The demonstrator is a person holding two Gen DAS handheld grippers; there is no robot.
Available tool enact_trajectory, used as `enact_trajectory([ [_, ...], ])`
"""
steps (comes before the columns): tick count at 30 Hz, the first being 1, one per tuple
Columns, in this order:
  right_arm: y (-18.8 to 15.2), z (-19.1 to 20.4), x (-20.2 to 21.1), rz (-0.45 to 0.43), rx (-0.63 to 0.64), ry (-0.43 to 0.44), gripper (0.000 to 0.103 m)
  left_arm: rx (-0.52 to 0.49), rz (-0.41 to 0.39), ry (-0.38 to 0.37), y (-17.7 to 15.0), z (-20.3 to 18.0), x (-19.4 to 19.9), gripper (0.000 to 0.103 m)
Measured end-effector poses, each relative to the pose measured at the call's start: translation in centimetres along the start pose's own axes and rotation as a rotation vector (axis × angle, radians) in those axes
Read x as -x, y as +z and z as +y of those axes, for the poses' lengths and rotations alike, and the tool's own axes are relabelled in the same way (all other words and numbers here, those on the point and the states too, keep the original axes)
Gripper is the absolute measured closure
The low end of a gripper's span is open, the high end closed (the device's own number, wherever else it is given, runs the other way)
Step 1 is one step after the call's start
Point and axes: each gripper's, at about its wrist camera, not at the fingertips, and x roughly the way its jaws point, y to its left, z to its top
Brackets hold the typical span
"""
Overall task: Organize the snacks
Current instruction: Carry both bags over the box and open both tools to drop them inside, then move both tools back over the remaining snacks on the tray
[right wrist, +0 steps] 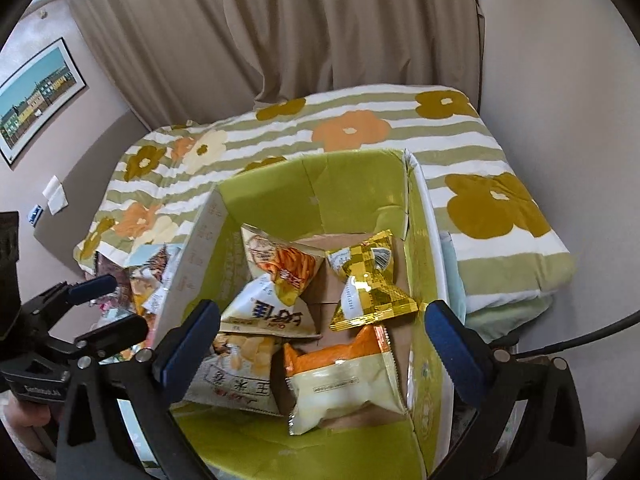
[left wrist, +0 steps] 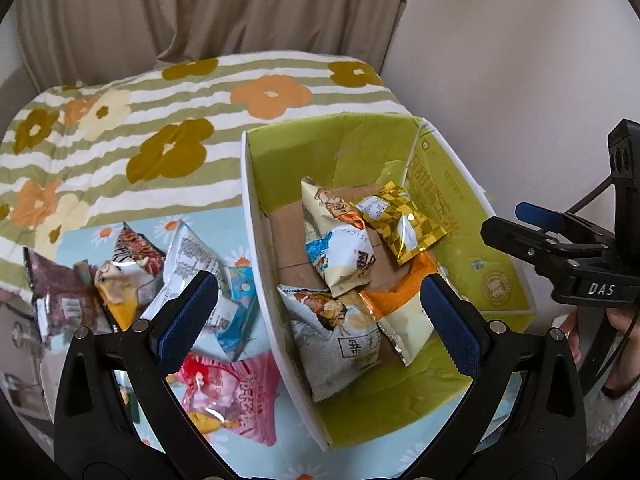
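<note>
box (right wrist: 316, 184): cardboard, matt green inside, bare brown floor
gold snack bag (right wrist: 368, 280): glossy foil, crinkled
pink snack bag (left wrist: 236, 396): shiny plastic film
quilt (left wrist: 120, 128): soft matt cloth
curtain (right wrist: 320, 32): matt cloth, folded
tool pads (left wrist: 188, 316): blue, finely textured

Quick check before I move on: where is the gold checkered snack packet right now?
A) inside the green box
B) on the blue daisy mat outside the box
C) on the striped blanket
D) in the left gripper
A: the gold checkered packet lies on the floor of the green box, among other packets.
</note>
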Motion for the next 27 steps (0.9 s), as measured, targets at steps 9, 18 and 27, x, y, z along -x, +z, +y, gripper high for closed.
enact_trajectory([
  [9, 0.0, 3.0, 3.2, -0.052, 0.077, 0.063, 0.001, 0.044, -0.084, 0.057, -1.9, 0.6, 5.1, 0.002],
  [18, -0.1, 8.0, 4.2, -0.092, 0.166, 0.163, 0.001, 0.138, -0.157, 0.163, -5.4, 4.9, 10.4, 0.002],
  [27, 0.3, 15.4, 1.8, -0.072, 0.252, 0.22, 0.001, 0.274, -0.176, 0.223, -7.6, 14.0, 13.3, 0.002],
])
